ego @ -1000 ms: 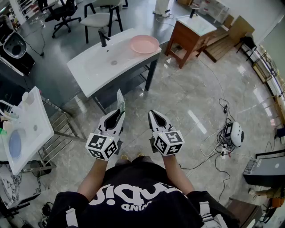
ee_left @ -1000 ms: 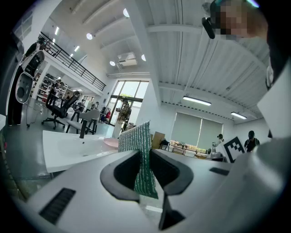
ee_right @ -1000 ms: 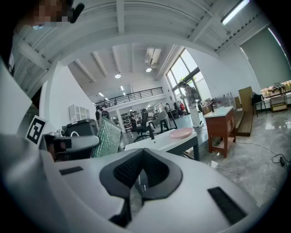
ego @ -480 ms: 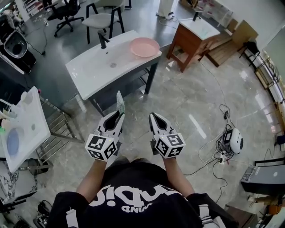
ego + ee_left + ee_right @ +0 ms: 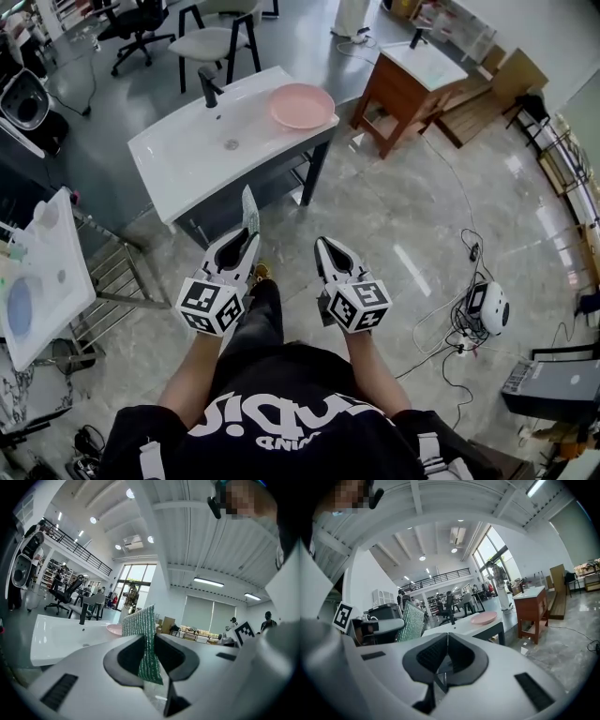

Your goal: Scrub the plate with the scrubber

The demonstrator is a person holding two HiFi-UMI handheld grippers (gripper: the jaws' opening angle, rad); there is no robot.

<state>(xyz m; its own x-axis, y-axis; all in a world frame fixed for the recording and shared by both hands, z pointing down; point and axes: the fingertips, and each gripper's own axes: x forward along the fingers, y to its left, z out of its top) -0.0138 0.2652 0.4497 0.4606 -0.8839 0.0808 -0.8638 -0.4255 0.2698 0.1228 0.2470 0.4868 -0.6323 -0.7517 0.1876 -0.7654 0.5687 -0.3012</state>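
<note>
You have the flat green-and-silver woven scrubber pad [image 5: 140, 625] standing upright in your left gripper [image 5: 246, 234]. The jaws are clamped on its lower half, so the upper edge stands free above the tips. That looks deliberate, since it leaves a working face clear of the jaws to meet the dish. Your right gripper [image 5: 323, 246] has its jaws fully together with nothing between them, the dark pads meeting in a single seam in its own view. It reads as the spare hand, likely kept free to steady things. Both grippers sit side by side at lower centre of the head view, apart from each other, over the grey marbled floor [image 5: 394, 216]. The pale pink round plate [image 5: 302, 105] lies at upper centre of the head view, on the right end of the long white rectangular washbasin top [image 5: 178, 159]. It is to the right of the black tap [image 5: 208, 86]. It is well apart from both grippers and nothing touches it. Scrubbing has not begun, and this looks like the approach. At this range you cannot tell whether the plate is soiled, or whether it overhangs the counter edge. A loose plate on a smooth top will likely skate under the pad, so plan to open the right jaws and pin its rim first.
</note>
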